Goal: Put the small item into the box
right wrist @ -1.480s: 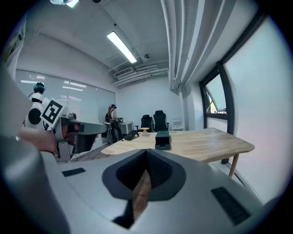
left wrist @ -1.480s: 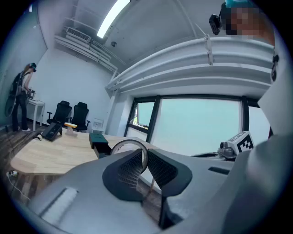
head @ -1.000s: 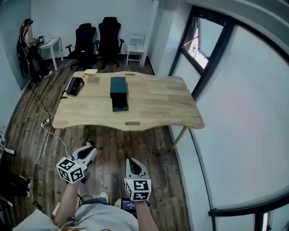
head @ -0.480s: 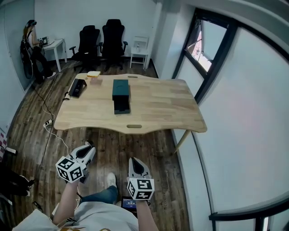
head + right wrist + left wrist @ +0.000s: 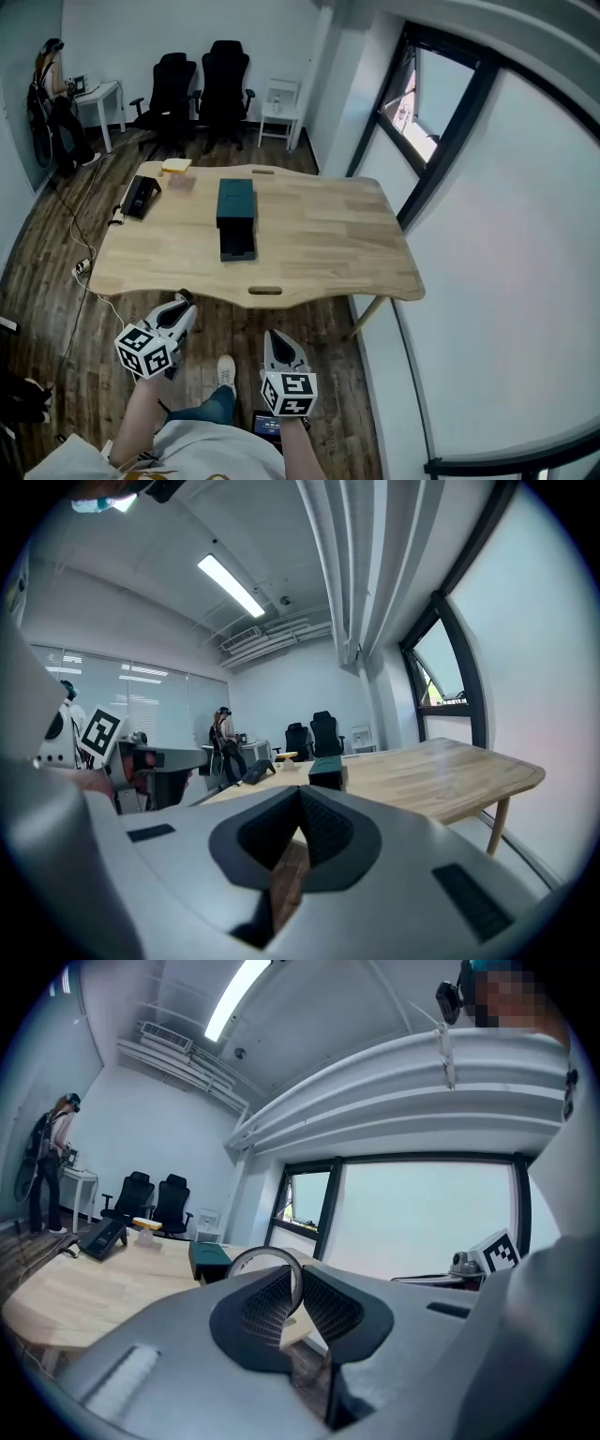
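Ring [image 5: 263,1250], a thin hoop that looks like metal, is sitting pinched at its lower edge between the ribbed pads [image 5: 264,1302] of the left gripper [image 5: 187,300], well short of the table [image 5: 319,234]. Probably light, stiff and slippery, it is best gripped across the band. Right gripper [image 5: 273,336] is pressing its jaws together on nothing. Dark green, flat-sided box [image 5: 234,199] is lying on the pale wood.
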Demonstrator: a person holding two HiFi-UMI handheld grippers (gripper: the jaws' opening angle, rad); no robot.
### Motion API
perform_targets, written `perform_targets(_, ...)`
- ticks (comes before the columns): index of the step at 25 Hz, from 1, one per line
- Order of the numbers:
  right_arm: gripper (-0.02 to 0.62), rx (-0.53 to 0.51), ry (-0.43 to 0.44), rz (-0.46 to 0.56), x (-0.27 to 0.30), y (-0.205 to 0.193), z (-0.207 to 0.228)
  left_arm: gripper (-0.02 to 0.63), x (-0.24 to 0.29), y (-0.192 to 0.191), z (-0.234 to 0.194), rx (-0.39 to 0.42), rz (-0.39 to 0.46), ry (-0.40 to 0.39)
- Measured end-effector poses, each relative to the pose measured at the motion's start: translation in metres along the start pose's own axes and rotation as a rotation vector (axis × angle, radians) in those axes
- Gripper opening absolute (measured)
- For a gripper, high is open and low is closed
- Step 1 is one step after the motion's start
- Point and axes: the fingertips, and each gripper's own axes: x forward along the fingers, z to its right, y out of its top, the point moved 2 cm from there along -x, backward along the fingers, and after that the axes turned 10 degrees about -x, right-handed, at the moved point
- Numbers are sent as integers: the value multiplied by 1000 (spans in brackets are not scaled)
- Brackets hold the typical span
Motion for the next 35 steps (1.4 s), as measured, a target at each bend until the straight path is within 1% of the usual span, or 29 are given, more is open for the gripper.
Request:
perform_targets(5, 5, -6, -4, 6, 89, 27, 36, 40, 77, 36, -53, 8, -19, -17)
perform_targets(11, 5, 4, -25, -20, 203, 49, 83, 40, 174, 84, -123, 23, -47, -39)
perform_targets(13, 5, 0, -30, -22, 232, 56, 94, 40, 199, 93, -142, 17, -46, -44)
perform_targets(15, 5, -10, -39, -34, 255, 58, 104, 40, 219, 95, -155, 12, -55, -54)
perform_targets(19, 5, -11, -52, -75, 281, 53, 113, 40, 244, 88, -177, -10, -99, -63)
perform_targets(23, 5, -5, -65, -97, 294, 49, 125, 40, 261, 87, -191, -31, -106, -62)
perform_targets(29, 5, -16, -52, -111, 313, 49, 135, 40, 279, 89, -202, -44, -113, -49)
perform_targets(35, 5, -13, -44, -111, 330, 48, 142, 40, 297, 88, -203, -33, -126, -60)
